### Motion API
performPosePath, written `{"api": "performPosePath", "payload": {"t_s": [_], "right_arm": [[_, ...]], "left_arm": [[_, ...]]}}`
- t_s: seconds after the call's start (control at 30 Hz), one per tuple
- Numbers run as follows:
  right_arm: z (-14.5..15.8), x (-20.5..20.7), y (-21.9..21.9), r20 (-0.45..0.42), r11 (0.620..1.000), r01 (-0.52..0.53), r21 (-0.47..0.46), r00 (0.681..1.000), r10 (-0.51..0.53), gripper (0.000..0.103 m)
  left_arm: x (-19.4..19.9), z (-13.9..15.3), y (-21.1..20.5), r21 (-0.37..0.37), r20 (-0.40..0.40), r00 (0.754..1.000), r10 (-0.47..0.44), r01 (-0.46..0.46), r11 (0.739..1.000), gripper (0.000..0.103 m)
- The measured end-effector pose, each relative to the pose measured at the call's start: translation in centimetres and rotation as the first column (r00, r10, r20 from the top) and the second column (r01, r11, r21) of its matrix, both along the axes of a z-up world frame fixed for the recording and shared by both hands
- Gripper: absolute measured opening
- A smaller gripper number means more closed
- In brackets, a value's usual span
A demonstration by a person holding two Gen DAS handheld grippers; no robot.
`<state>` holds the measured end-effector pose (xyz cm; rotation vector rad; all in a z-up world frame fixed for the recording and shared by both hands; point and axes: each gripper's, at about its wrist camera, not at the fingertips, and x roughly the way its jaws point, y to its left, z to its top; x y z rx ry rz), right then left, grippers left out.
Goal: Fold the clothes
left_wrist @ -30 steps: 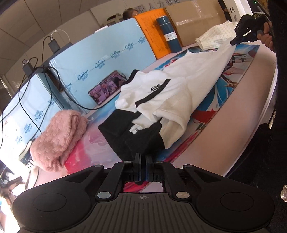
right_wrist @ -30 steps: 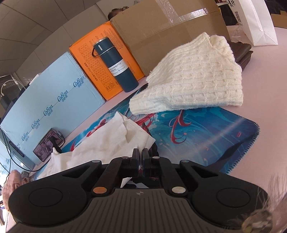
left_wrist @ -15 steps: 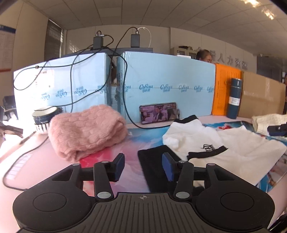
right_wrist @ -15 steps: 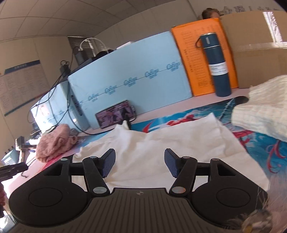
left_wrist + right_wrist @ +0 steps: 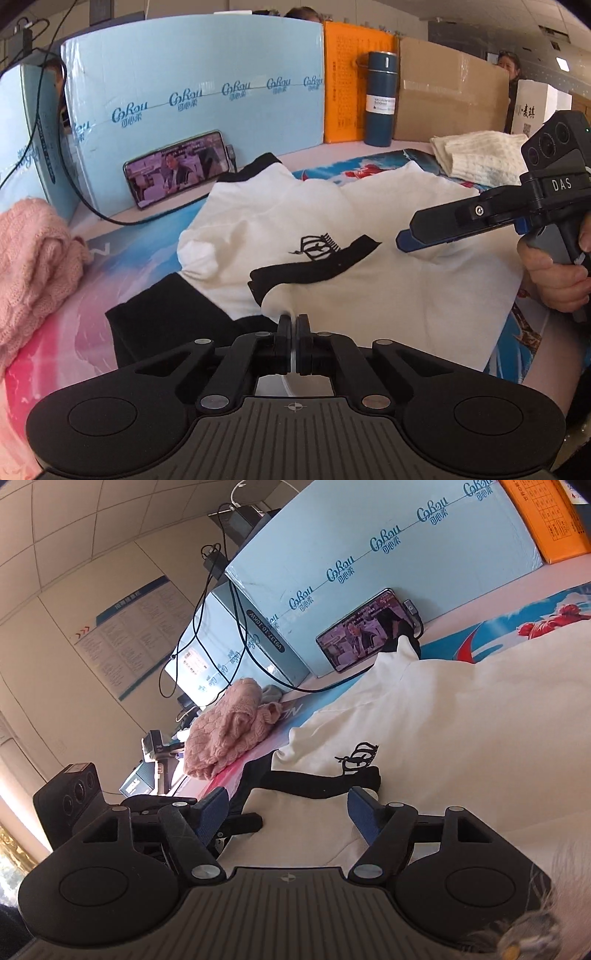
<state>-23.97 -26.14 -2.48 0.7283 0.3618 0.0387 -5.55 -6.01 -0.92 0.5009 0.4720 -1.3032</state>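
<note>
White cotton with black trim, the shirt lies spread on the printed mat, between the pink knit and the cream sweater. A second ago both grippers held it lifted at opposite ends; half a second ago both had let go. Now the left gripper is pinched tight on a white fold at the near edge, while the right gripper hovers over the black band, jaws opening with only loose cloth beneath them. A new fold seems about to start.
</note>
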Motion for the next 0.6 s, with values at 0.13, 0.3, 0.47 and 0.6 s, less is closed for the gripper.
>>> {"api": "performPosePath", "payload": {"t_s": [0.13,0.3,0.47,0.6], "right_arm": [[-0.1,-0.5,0.0,0.032,1.000,-0.018,0.015,0.999,0.017,0.069],[-0.2,-0.7,-0.2,0.035,1.000,-0.013,0.022,0.999,0.012,0.069],[-0.3,-0.5,-0.3,0.031,0.999,-0.018,0.030,0.999,0.017,0.071],[-0.3,-0.5,-0.3,0.042,0.999,-0.018,0.031,0.999,0.016,0.073]], "left_arm": [[0.0,1.3,-1.3,-0.038,0.089,0.996,-0.033,0.036,0.999,0.001],[0.6,-0.1,-3.6,0.085,0.160,0.985,-0.057,0.043,0.995,0.009],[1.3,-0.2,-2.8,0.069,0.197,0.980,0.019,-0.033,0.997,0.023],[1.0,-0.1,-2.0,0.044,0.178,0.984,0.021,-0.029,0.999,0.074]]}}
